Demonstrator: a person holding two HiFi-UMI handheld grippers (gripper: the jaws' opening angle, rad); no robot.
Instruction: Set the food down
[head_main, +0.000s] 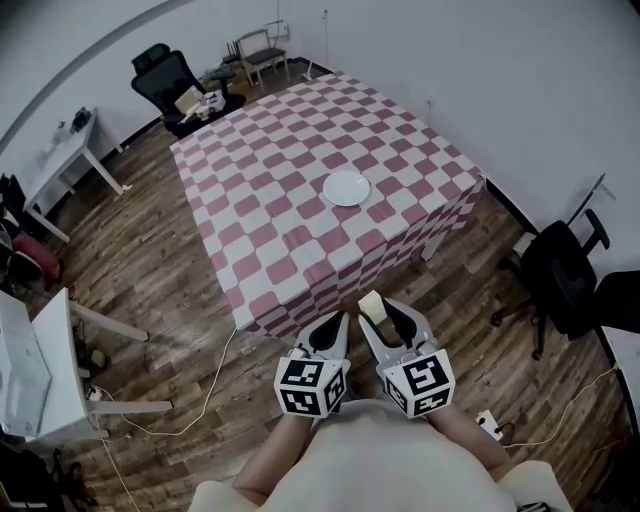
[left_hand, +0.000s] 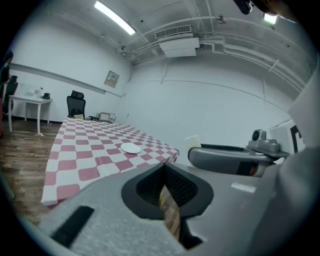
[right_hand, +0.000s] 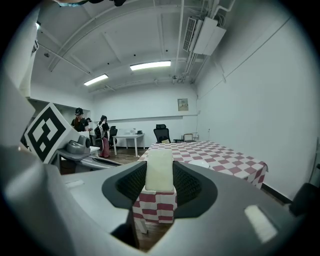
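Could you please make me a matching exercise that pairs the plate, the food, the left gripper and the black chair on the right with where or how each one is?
Things:
1. plate
2. food
3. left gripper
4. chair, right side

Place or state:
A. shut, empty
B. on the wooden floor
C. on the checked cloth
D. held in the right gripper

Pairs: 1-C; 2-D; 3-A; 4-B
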